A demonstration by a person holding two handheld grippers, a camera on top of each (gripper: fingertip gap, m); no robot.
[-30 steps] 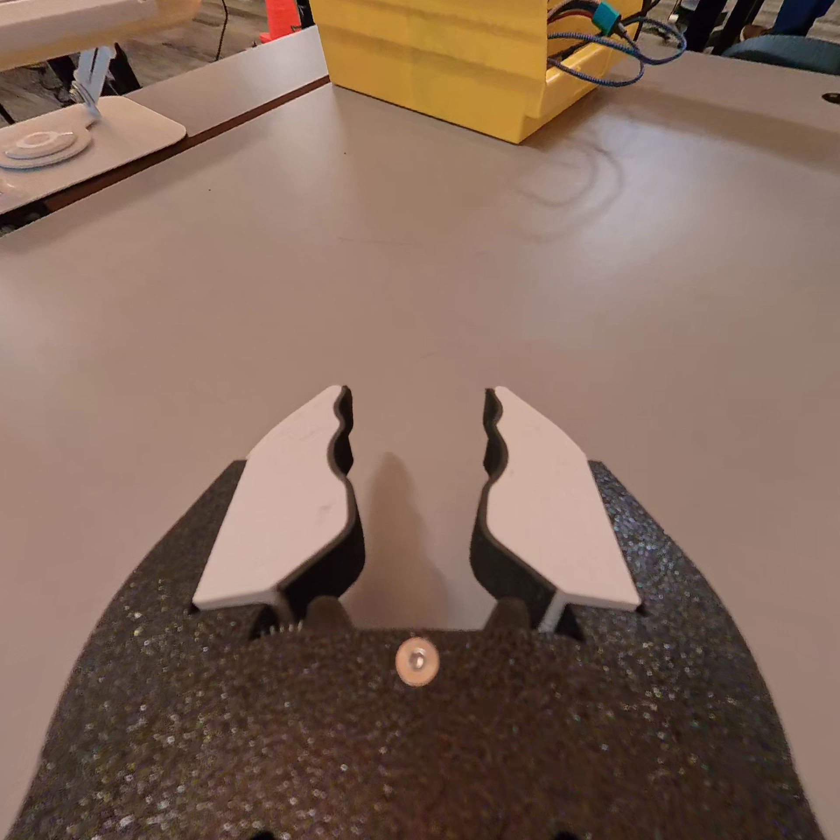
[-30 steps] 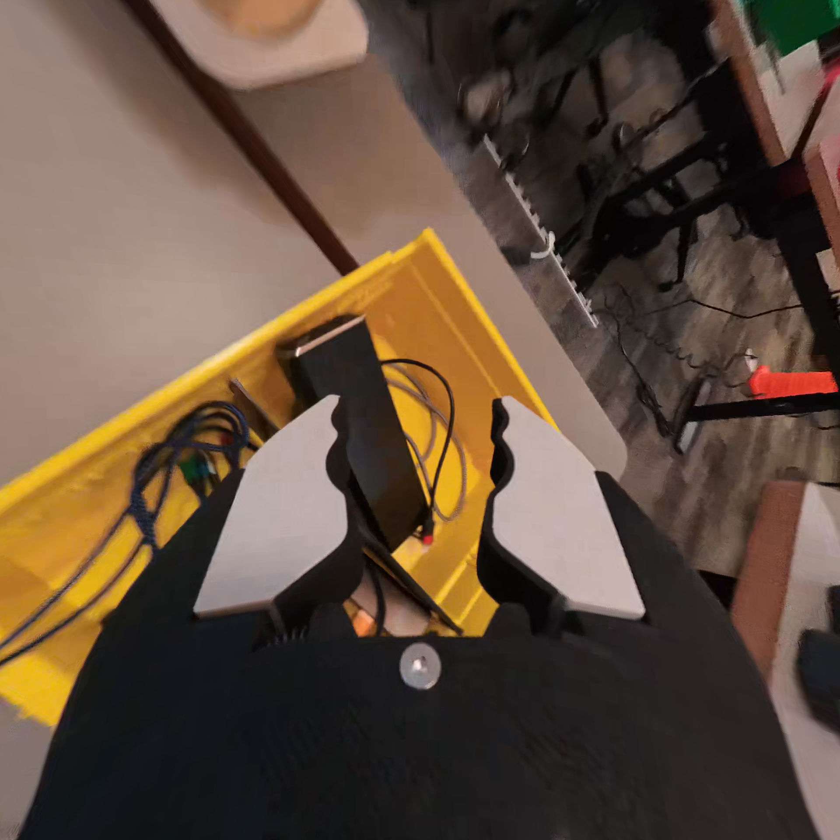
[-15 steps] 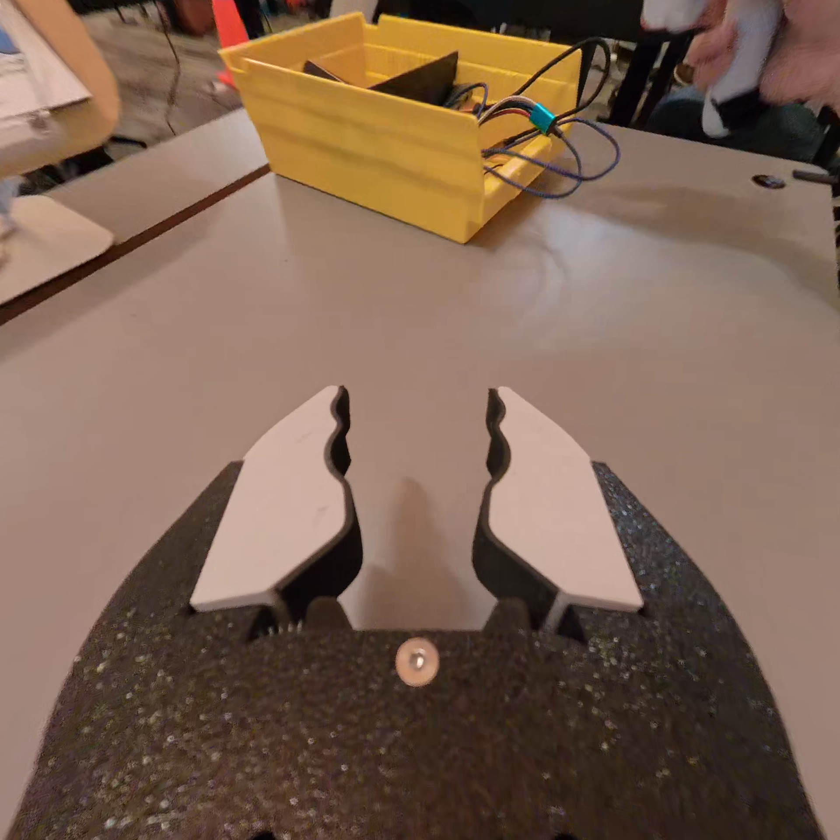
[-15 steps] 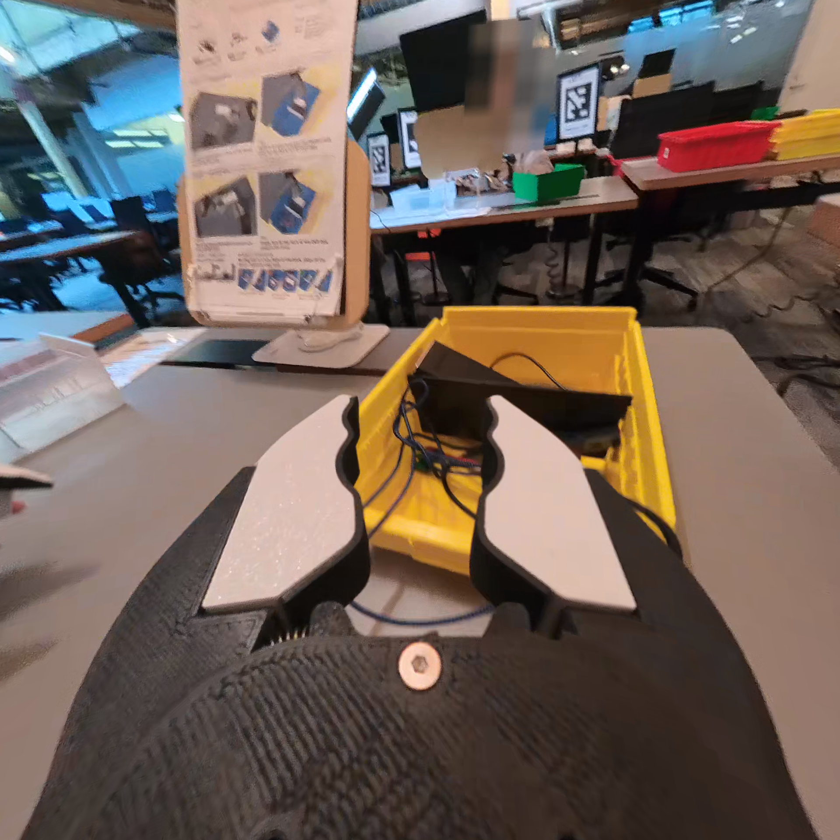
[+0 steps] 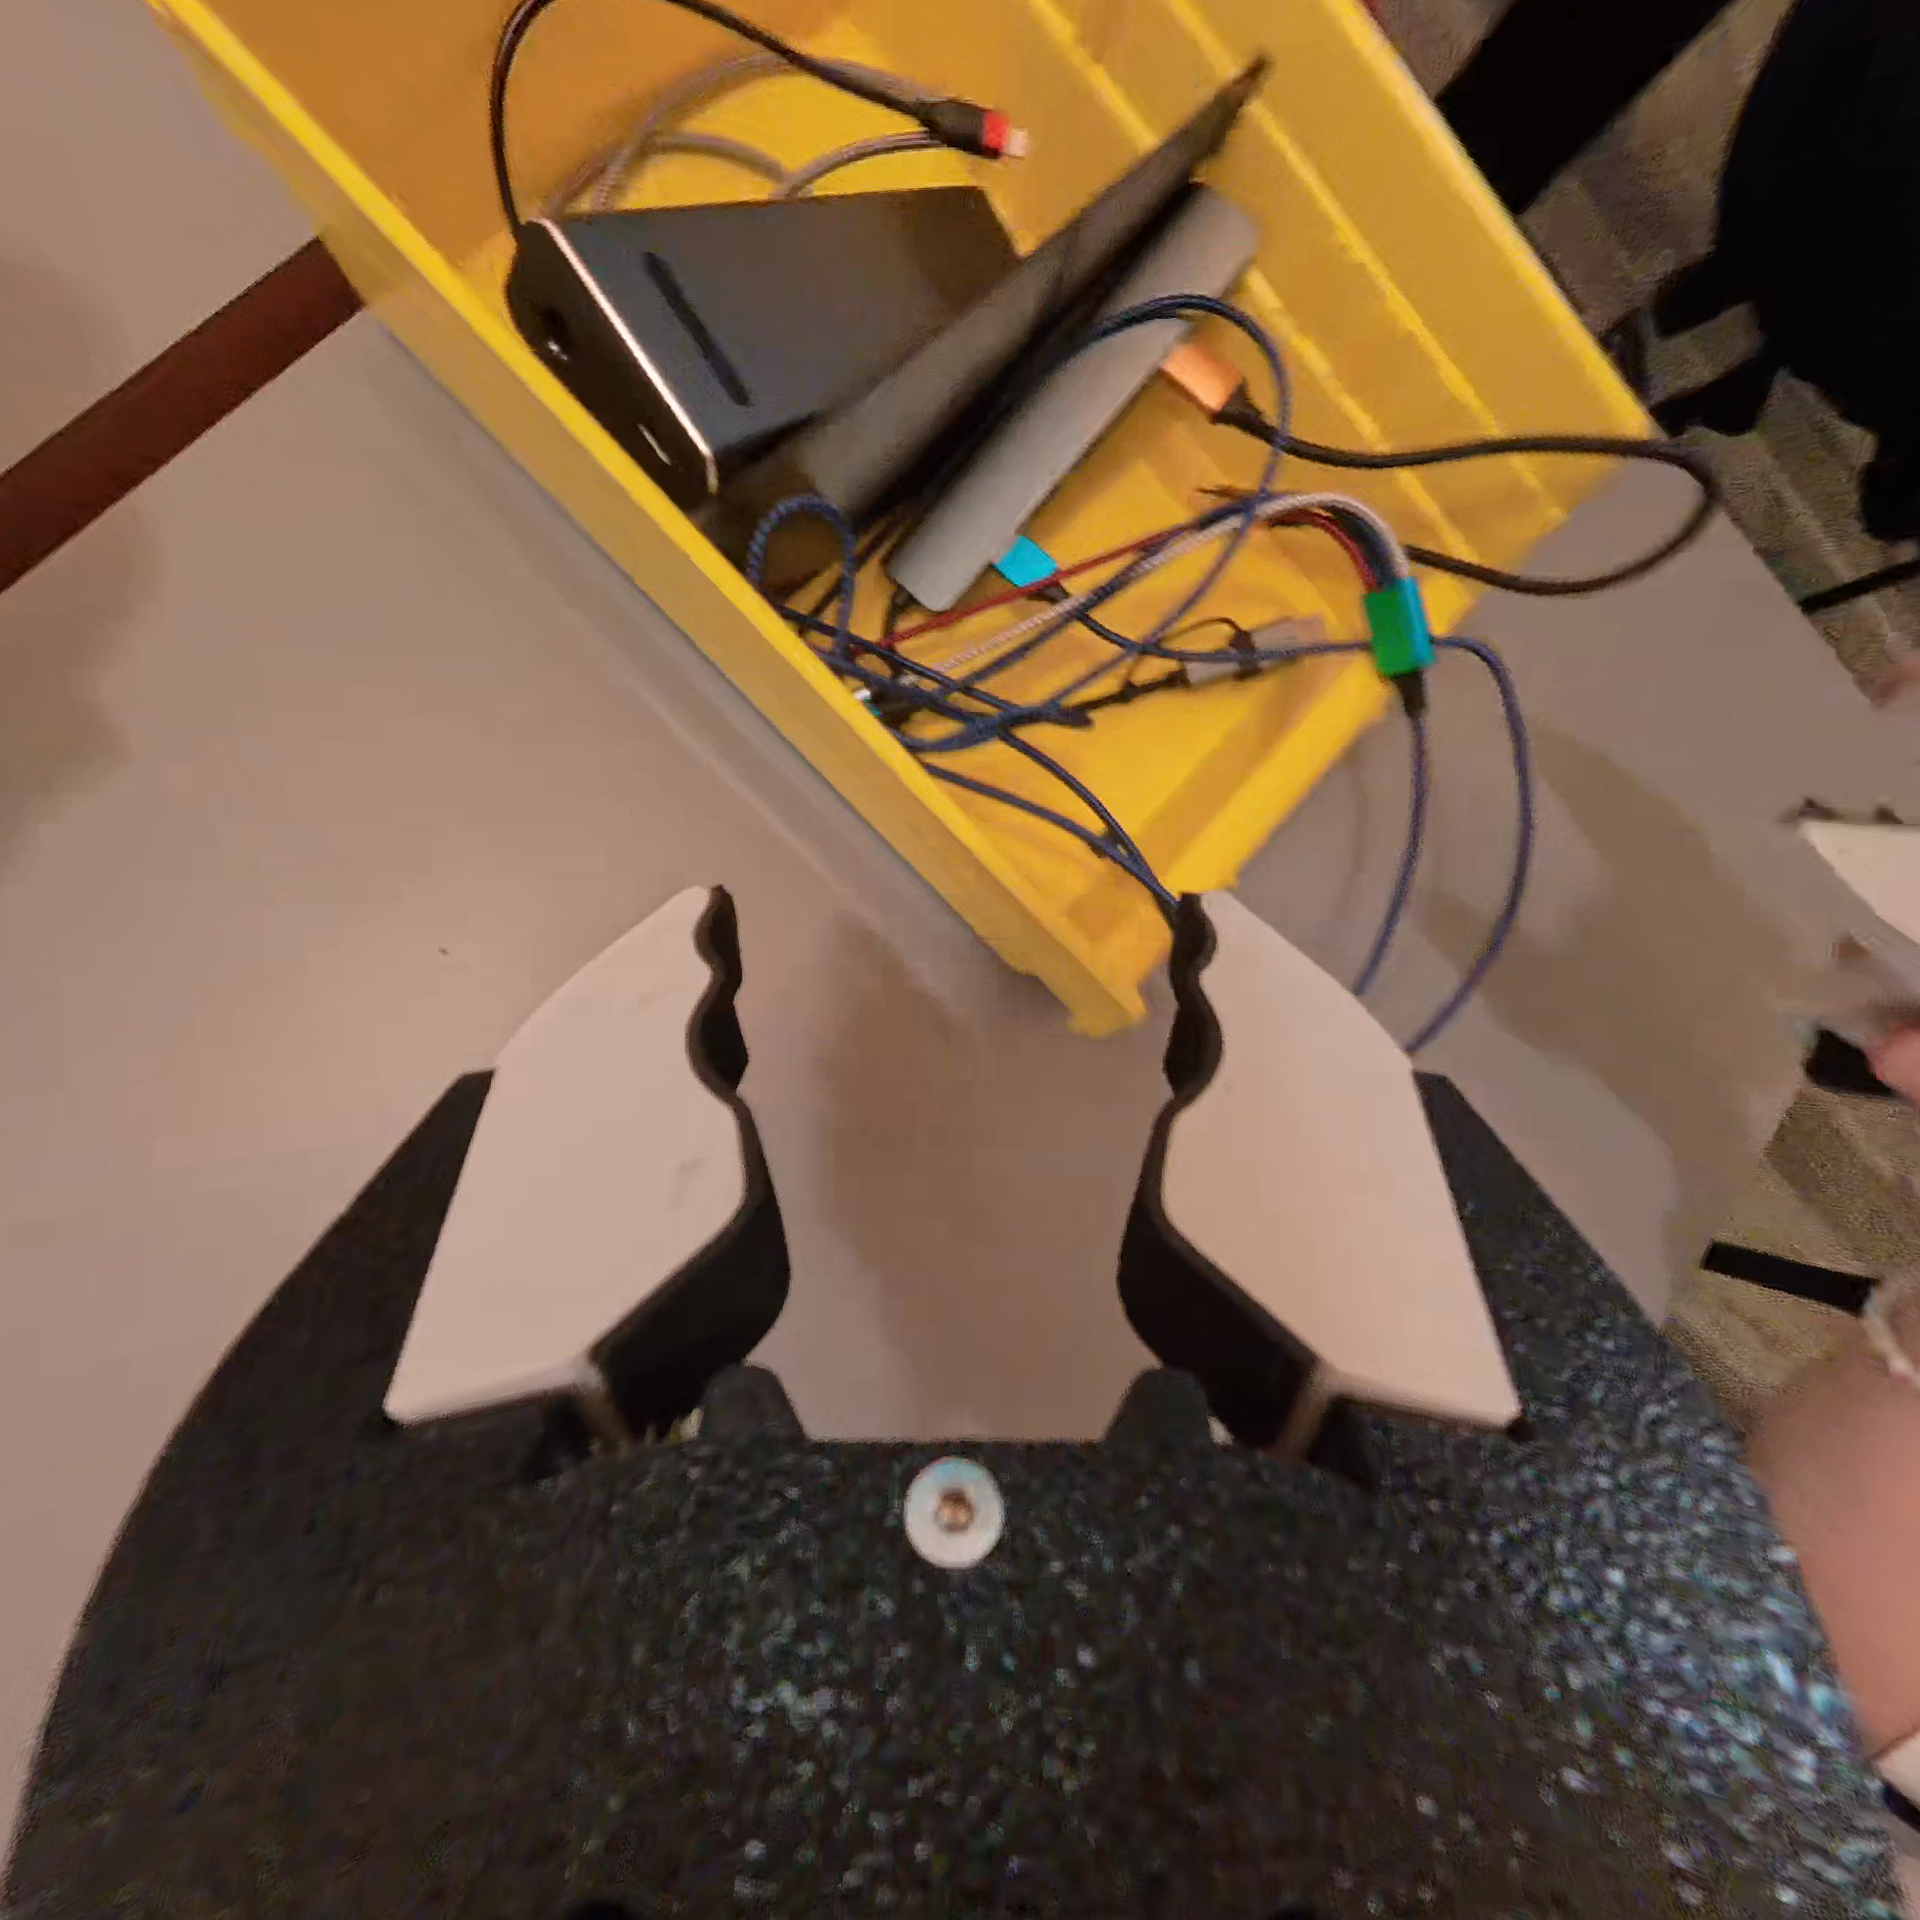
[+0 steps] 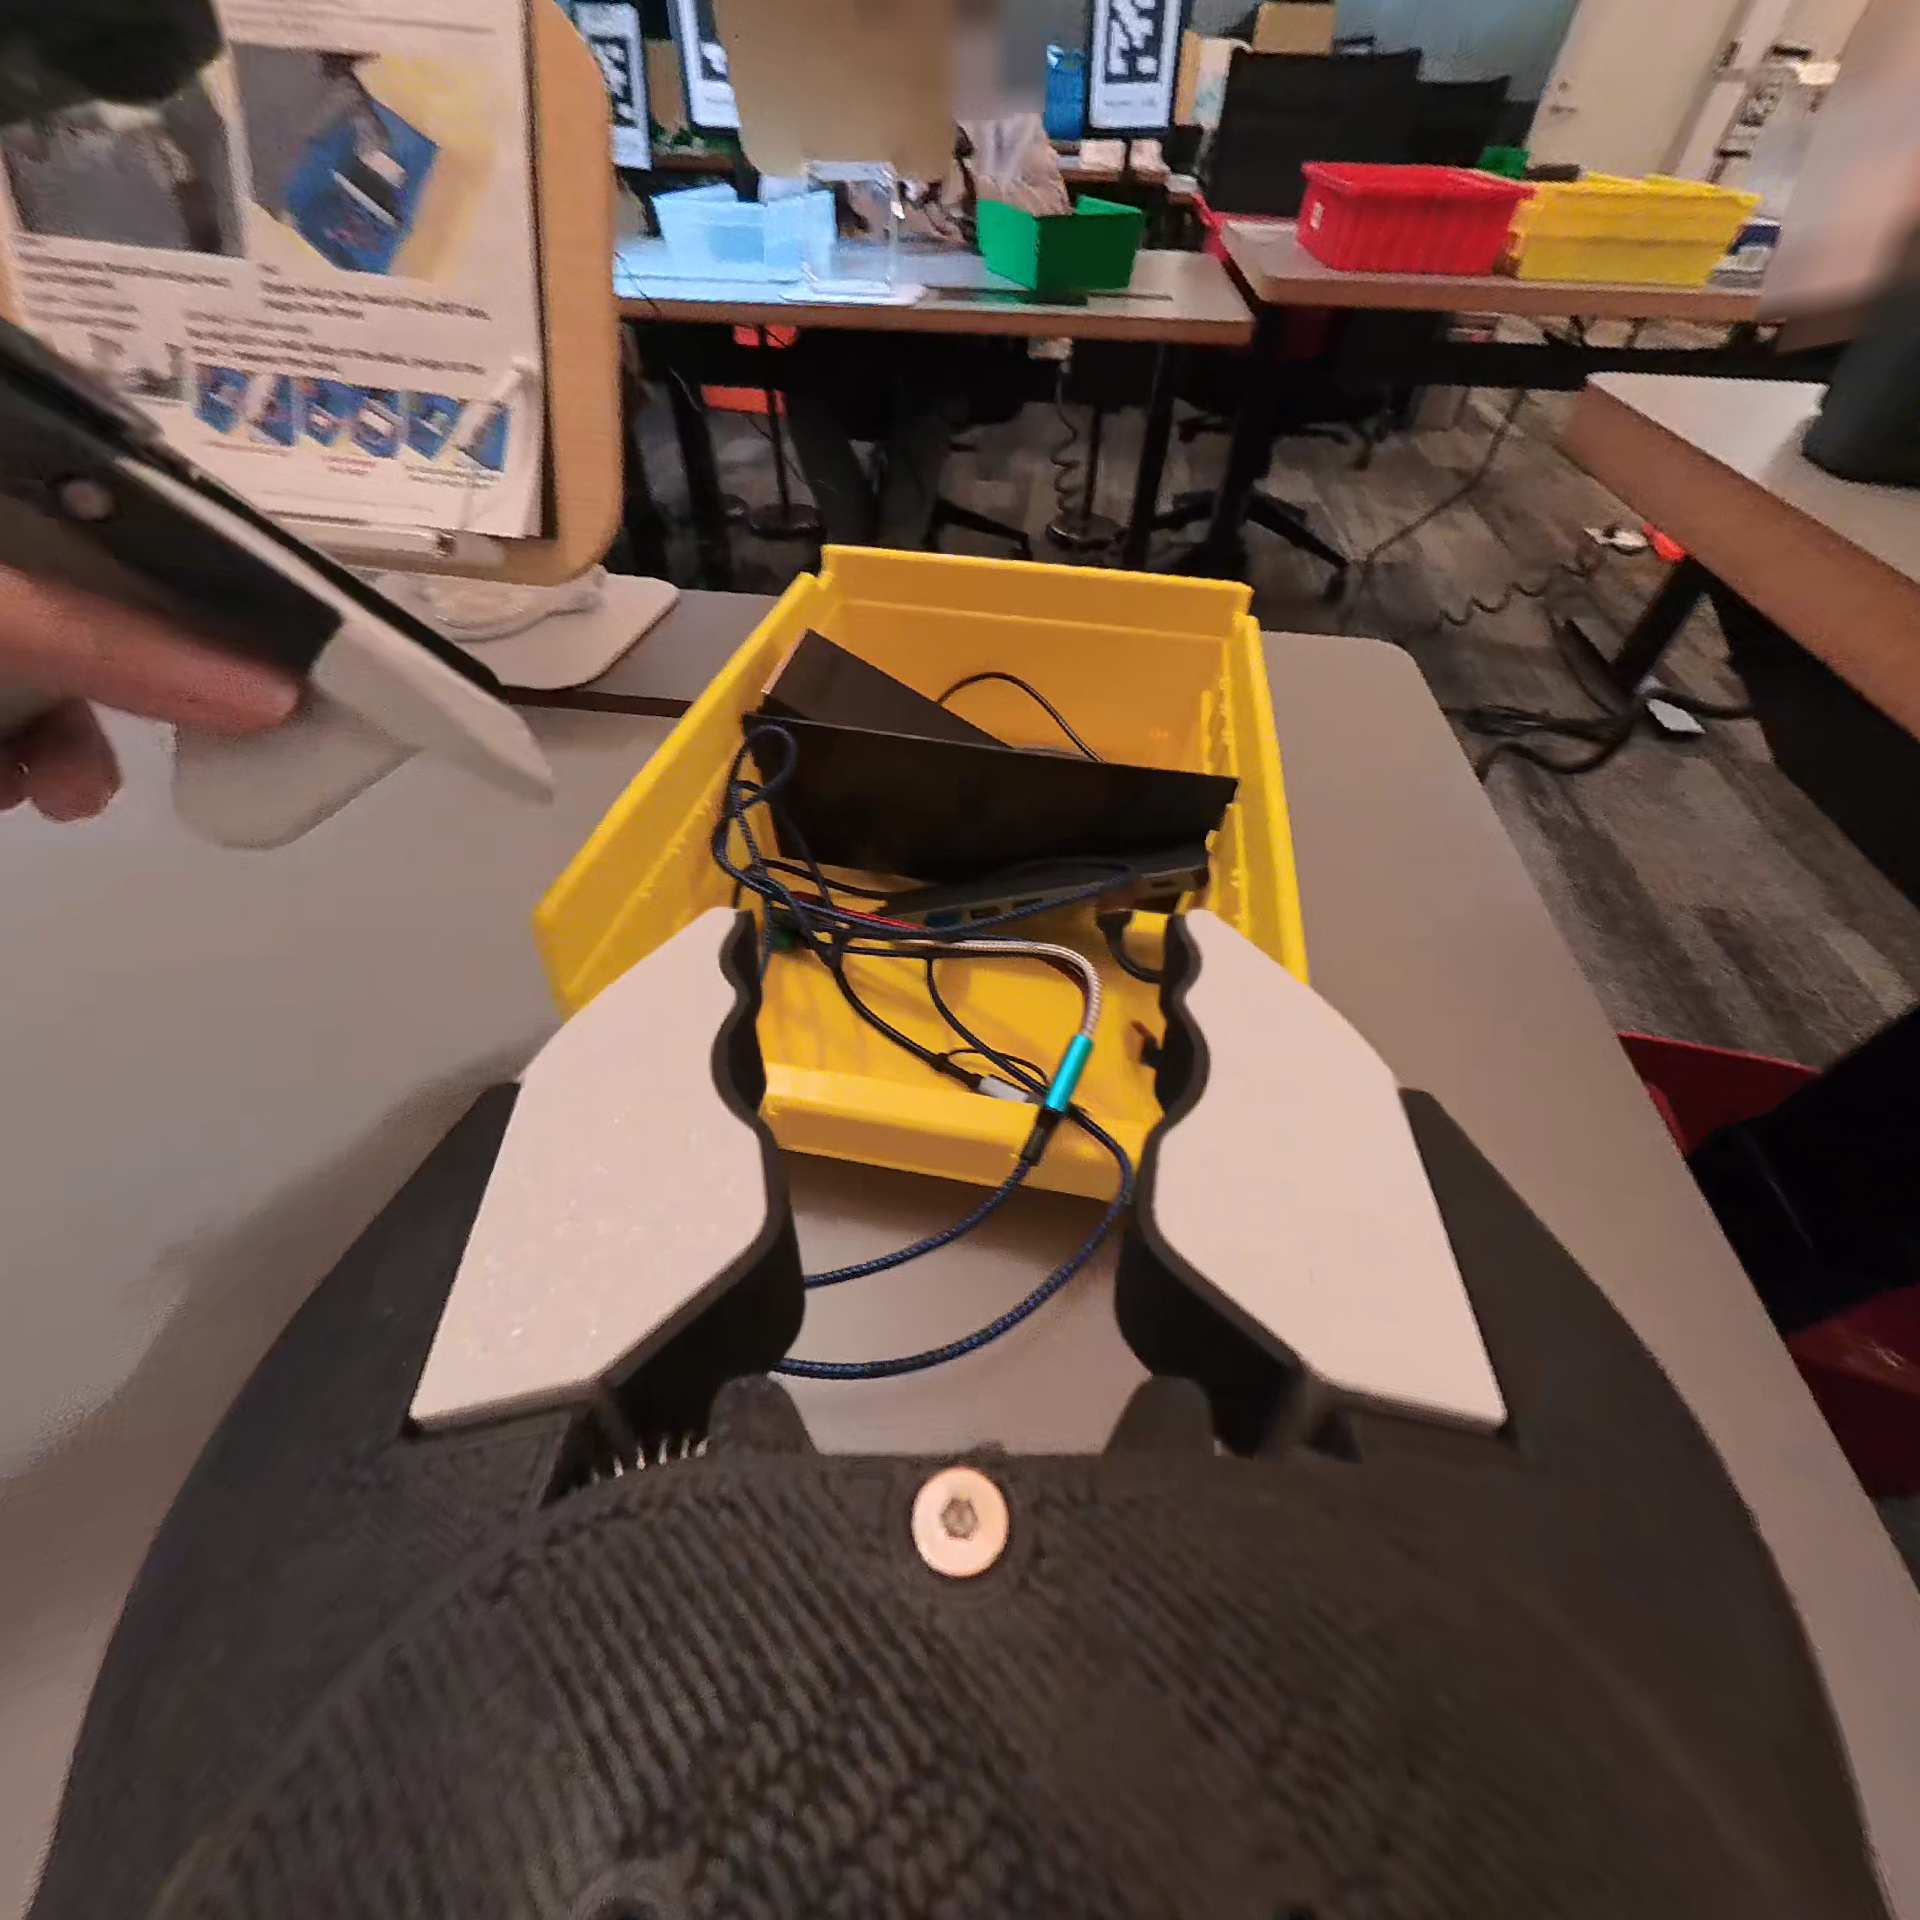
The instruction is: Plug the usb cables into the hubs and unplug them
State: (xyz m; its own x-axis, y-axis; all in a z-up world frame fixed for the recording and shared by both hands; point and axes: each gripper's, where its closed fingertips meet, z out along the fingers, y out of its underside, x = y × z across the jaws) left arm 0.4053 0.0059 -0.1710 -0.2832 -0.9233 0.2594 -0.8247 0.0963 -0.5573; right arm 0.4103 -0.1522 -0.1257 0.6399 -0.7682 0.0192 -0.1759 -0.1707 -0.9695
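A yellow bin on the grey table holds several grey and black hubs and a tangle of USB cables. A blue braided cable with a teal collar hangs over the bin's low front onto the table. My left gripper is open and empty above the table beside the bin's corner. My right gripper is open and empty in front of the bin. The left gripper also shows at the left of the right wrist view, held by a hand.
A standing board with printed sheets is behind the bin to the left, across a table seam. Beyond are other tables with red, yellow and green bins. The table edge and floor lie to the right.
My left gripper has risen and swung over the bin, now looking down into it. My right gripper has backed off a little and both grippers have opened wider.
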